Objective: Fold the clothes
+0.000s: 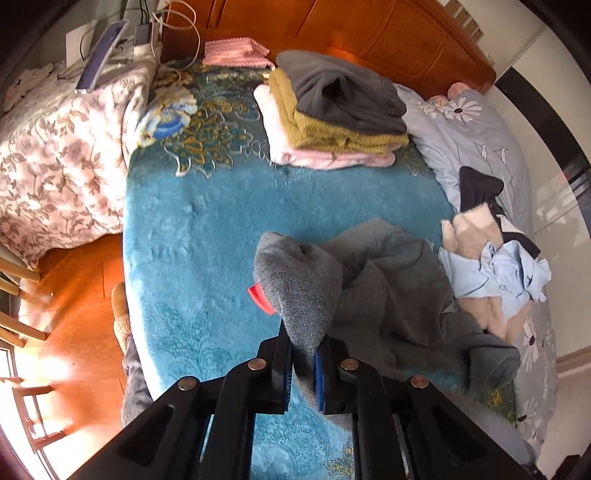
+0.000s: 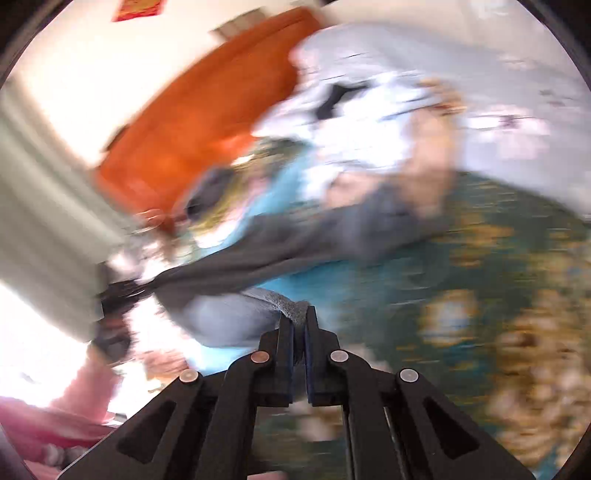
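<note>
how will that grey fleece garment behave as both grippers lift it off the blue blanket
The grey fleece garment probably flops: it droops in folds from the left gripper. Its thick pile looks grippy. It likely stretches and sags between there and the right gripper.

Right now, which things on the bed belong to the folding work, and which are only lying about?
Part of the job:
- grey garment, gripped by the left tool and the right tool
- folded stack
- unfolded pile, pale blue and beige

Only lying about:
- teal blanket
- floral quilt
- cables
- pink cloth by the headboard
</note>
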